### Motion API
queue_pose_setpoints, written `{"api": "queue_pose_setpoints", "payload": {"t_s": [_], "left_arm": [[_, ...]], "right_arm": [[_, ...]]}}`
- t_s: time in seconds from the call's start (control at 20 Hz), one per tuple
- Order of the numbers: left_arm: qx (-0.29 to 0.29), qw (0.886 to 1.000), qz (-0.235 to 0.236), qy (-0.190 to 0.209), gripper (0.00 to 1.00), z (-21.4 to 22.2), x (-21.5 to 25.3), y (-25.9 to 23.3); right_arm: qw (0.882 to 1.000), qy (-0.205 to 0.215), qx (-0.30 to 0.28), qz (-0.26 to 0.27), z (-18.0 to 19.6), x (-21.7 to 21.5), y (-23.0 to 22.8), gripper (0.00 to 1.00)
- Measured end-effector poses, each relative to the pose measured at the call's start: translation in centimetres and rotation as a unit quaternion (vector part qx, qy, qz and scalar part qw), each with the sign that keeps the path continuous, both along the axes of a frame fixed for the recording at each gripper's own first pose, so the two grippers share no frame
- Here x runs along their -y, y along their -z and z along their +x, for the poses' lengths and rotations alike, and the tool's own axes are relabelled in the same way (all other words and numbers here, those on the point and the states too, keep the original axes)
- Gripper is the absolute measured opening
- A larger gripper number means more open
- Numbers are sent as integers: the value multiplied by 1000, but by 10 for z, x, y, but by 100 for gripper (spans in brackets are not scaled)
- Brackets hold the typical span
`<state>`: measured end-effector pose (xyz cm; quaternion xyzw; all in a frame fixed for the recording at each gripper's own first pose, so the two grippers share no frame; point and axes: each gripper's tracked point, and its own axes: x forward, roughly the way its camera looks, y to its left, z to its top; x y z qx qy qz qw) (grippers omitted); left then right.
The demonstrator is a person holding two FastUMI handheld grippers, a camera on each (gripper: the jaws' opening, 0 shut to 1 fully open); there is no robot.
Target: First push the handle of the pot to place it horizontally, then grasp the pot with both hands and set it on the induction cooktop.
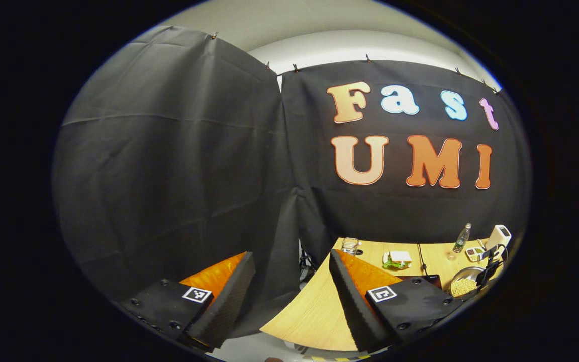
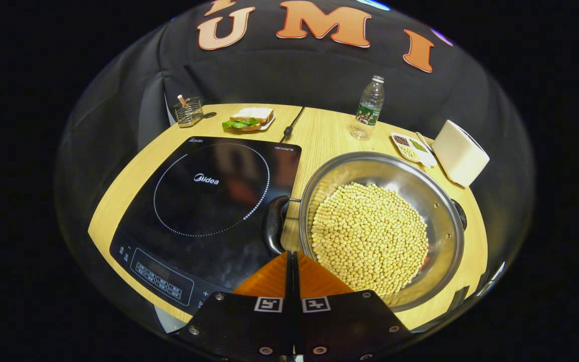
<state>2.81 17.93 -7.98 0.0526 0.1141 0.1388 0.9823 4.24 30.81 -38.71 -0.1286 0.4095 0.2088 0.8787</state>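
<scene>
Right tongs (image 2: 292, 259) pressed together, empty, their tips just at the pot's (image 2: 435, 201) near handle (image 2: 272, 226). The soybean-filled pot sits at three o'clock of the induction cooktop (image 2: 204, 201) on the desk (image 2: 324, 133). Left tongs (image 1: 289, 271) gape wide, empty, at the desk's edge.

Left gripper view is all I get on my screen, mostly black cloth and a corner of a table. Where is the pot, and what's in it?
Observer: The pot stands on the table, right of the induction cooktop, filled with pale yellow beans.
Operator: Is the other gripper holding it?
Observer: No. The right gripper is shut on nothing, its tips just short of the pot's near rim.
Operator: And the handles?
Observer: One dark handle points toward the cooktop, close to the gripper's tips.
</scene>
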Motion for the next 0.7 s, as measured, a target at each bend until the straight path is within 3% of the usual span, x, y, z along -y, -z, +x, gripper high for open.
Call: {"api": "queue_pose_setpoints", "payload": {"t_s": [0.4, 0.7], "left_arm": [[-11, 1000, -13, -1, 98, -2, -5, 11], [-18, 999, -16, 22, 97, 8, 10, 18]], "right_arm": [[1000, 7, -1, 14, 13, -13, -3, 0], [1000, 13, -7, 26, 21, -21, -3, 0]]}}
